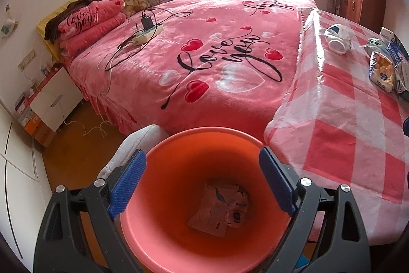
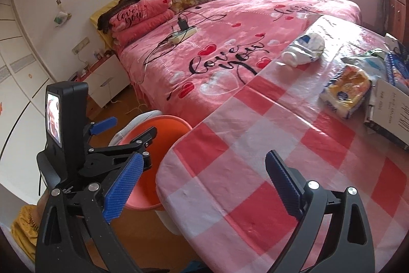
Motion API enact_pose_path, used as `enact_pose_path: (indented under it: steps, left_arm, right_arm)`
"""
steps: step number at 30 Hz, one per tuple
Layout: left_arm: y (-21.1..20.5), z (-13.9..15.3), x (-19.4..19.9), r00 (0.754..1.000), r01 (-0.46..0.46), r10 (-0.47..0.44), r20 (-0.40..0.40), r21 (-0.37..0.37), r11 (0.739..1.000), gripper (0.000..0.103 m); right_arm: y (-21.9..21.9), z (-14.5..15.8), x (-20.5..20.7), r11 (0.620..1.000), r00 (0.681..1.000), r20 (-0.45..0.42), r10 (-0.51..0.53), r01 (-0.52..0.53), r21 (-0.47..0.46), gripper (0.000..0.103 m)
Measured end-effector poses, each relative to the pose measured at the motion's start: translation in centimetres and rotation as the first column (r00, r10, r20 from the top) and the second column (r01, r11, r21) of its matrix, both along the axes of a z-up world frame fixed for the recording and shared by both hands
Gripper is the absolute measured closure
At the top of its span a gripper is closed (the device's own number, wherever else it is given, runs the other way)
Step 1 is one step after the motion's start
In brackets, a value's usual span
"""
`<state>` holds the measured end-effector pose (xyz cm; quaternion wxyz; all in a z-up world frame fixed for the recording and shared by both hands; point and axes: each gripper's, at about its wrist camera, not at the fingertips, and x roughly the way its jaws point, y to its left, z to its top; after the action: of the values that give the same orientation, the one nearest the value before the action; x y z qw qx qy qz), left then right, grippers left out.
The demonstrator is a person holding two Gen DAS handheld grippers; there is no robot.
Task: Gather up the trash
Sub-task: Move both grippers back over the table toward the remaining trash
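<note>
An orange trash bin [image 1: 179,234] stands on the floor beside the checked table [image 1: 345,145]. Crumpled paper wrappers [image 1: 222,209] lie in its bottom. My left gripper [image 1: 202,181] hangs open and empty right above the bin's mouth; it also shows in the right wrist view [image 2: 120,137], over the bin [image 2: 158,127]. My right gripper [image 2: 204,186] is open and empty above the table's near corner. On the table lie a crumpled white-and-blue wrapper [image 2: 304,49], a yellow snack bag [image 2: 345,91] and more packets [image 2: 370,60] at the right edge.
A pink bed [image 1: 204,42] lies behind the table with a power strip and cables [image 1: 145,32] on it. A white paper bag [image 2: 391,109] lies at the table's right. A nightstand [image 1: 56,99] and a wooden cabinet [image 1: 358,1] stand along the walls.
</note>
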<state>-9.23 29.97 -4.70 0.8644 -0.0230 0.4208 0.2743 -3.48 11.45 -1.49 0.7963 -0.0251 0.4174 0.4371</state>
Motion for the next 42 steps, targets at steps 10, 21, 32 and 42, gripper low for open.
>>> enact_pose_path:
  steps: [10,21,32,42]
  left_arm:
    - [-3.0,1.9,1.3,0.999,0.039,-0.038,-0.009,0.067,0.997,0.013]
    - [-7.5,3.4,3.4,0.993,0.120,-0.117,-0.032,0.135,0.984,0.013]
    - [-11.7,4.0,5.5,0.983,0.183,-0.176,-0.059,0.172,0.968,0.013]
    - [-15.2,4.7,8.4,0.962,0.272,-0.267,-0.059,0.092,0.958,0.013]
  right_arm:
    - [-3.7,0.0,1.3,0.996,0.998,-0.016,-0.064,0.065,0.068,0.008]
    - [-9.2,0.2,2.9,0.975,0.985,-0.002,-0.171,0.169,0.144,0.008]
    - [-14.9,-0.8,4.8,0.940,0.958,-0.016,-0.285,0.283,0.189,0.008]
    - [-19.5,-1.6,6.7,0.903,0.929,-0.046,-0.368,0.369,0.221,0.008]
